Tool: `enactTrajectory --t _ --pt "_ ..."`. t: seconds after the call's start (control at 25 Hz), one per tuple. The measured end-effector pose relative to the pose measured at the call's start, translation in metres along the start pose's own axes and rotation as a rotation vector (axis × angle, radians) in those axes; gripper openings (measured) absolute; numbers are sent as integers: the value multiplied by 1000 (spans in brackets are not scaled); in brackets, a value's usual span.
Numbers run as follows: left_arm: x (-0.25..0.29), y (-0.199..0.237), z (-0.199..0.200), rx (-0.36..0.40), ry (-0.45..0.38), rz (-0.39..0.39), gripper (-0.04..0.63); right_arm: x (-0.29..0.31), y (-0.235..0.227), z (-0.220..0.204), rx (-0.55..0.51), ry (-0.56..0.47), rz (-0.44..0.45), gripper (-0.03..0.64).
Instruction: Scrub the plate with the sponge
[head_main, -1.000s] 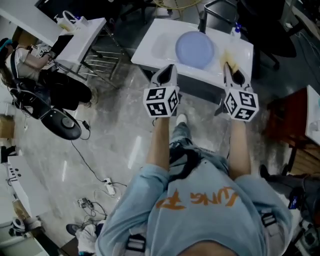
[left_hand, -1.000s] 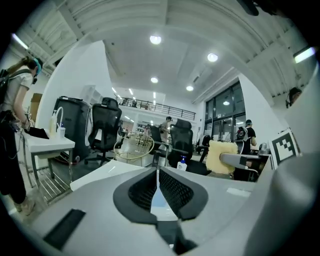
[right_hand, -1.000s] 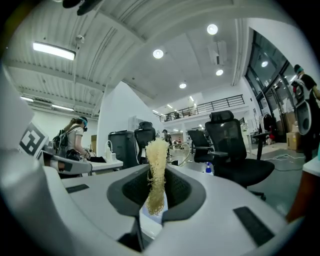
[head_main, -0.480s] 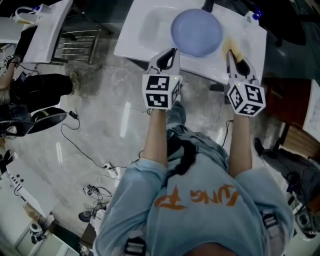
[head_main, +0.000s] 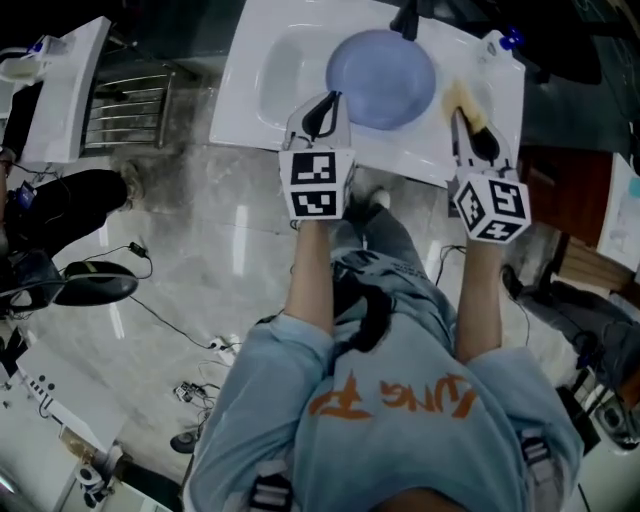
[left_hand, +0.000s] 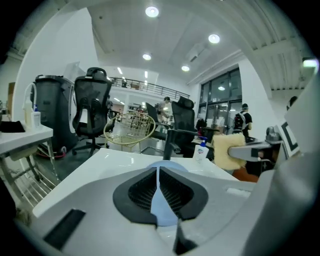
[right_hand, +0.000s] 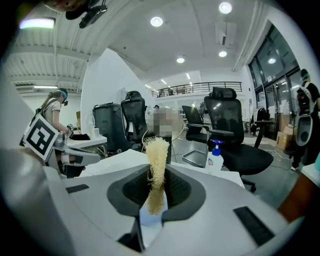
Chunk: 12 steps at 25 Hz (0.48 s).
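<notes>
seen from above, a person in a pale blue shirt with orange lettering holds a gripper in each hand over a white sink (head_main: 262, 128) on a glossy floor. a round blue plate (head_main: 385, 62) lies flat in the sink's bowl, toward its right side. its far rim sits under the dark faucet (head_main: 405, 18) at the sink's far edge.

the left gripper (head_main: 322, 108) points at the sink's near edge, with its tips just at the plate's near left rim. whether they touch the plate is hard to tell from above. in the left gripper view its two black ribbed jaws are pressed together with nothing between them, and only a sliver of the blue plate shows beyond the thin seam.

the right gripper (head_main: 470, 128) reaches over the sink's right-hand ledge, just beside the plate's right rim. its jaws pinch a yellow fibrous sponge (head_main: 461, 100), which stands up between them in the right gripper view and sticks out past their tips.

a white soap bottle (head_main: 497, 42) with a blue pump stands at the sink's far right corner. another white table (head_main: 60, 95) stands well apart at the upper left.
</notes>
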<state>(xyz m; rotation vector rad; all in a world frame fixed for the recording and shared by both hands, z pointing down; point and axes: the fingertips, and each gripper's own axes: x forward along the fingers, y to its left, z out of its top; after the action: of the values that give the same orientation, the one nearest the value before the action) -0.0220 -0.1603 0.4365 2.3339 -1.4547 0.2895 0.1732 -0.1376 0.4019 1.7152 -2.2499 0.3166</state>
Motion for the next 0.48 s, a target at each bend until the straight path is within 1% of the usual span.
enactTrajectory --t 0.08,0.16,0.24,0.4,0.48 --pt "8 -9 -1 12 2 18 5 -1 -11 -18 41 24 -14 46" --pt "14 -16 -6 52 36 4 5 5 -9 -32 72 45 -7 46" --pt "16 -13 -12 73 72 1 5 10 -5 -36 81 60 10 46" --pt "21 10 -17 58 90 53 5 17 -11 -31 68 72 24 48" --pt "24 19 -22 51 108 66 5 18 -11 -35 58 89 34 48"
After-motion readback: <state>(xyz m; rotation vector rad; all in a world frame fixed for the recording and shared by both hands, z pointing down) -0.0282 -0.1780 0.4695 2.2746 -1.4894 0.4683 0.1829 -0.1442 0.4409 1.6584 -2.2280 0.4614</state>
